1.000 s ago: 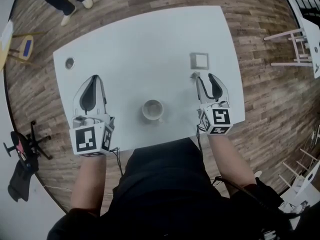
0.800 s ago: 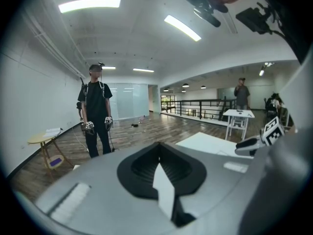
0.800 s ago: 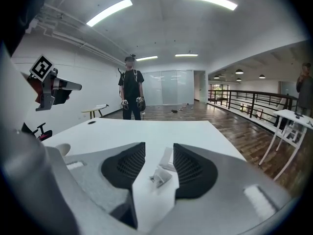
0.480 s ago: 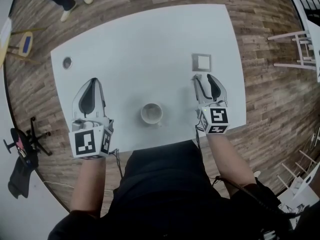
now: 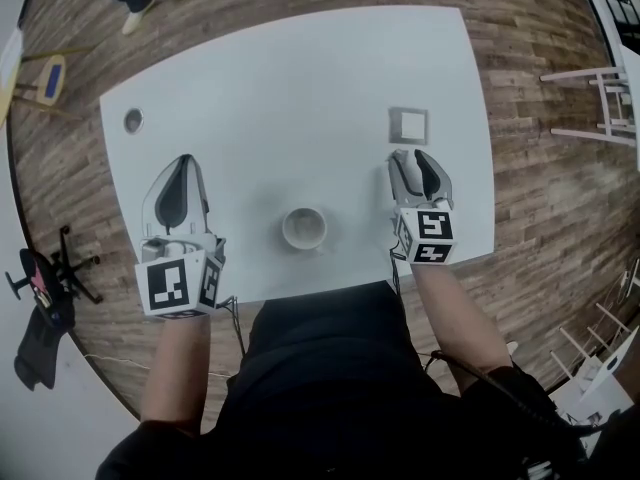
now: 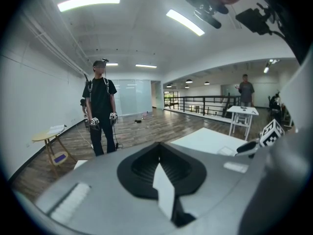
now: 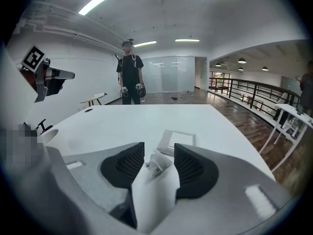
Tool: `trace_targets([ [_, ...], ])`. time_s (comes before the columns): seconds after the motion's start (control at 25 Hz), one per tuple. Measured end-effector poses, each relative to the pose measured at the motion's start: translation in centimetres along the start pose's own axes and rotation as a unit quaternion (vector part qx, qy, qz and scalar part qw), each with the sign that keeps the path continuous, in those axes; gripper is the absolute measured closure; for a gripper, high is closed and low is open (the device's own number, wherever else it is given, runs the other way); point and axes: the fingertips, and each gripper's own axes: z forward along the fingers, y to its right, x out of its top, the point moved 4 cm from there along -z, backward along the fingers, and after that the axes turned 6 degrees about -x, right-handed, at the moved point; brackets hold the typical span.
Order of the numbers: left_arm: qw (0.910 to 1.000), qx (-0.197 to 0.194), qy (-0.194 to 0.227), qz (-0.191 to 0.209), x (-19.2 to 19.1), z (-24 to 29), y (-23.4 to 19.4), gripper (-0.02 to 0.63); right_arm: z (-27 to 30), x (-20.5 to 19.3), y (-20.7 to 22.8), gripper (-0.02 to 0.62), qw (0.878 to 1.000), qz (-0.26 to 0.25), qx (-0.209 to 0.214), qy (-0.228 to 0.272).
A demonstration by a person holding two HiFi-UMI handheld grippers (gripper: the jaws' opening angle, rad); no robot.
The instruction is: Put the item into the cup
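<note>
Right gripper [image 7: 159, 147]: jaws spread and opening, with a small clear packet [image 7: 156, 163] between the pads, which do not press on it. Left gripper [image 6: 159, 148]: jaws pressed together, holding nothing. The packet is plain only in the right gripper view. The head view shows the cup [image 5: 304, 228] on the white table [image 5: 300, 78], at 9 o'clock from the right gripper, and a square tile [image 5: 408, 124] at 12 o'clock.

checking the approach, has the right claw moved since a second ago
Yes: the right claw edged forward toward the square frame, jaws opening around the small item.
</note>
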Motion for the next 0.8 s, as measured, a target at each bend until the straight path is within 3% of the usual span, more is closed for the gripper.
trace_targets([
  [0.32,1.0,0.001,-0.001,0.002,-0.04,-0.35,0.01,0.598,0.19,-0.35,0.04,0.412,1.0,0.003,0.005,-0.01],
  [0.52,1.0,0.003,-0.004,0.002,-0.24,-0.39,0.27,0.598,0.24,-0.69,0.32,0.482,1.0,0.002,0.002,-0.015],
  [0.8,1.0,0.009,0.0,0.004,-0.21,-0.77,0.32,0.598,0.53,-1.09,0.51,0.505,1.0,0.005,0.007,-0.027],
])
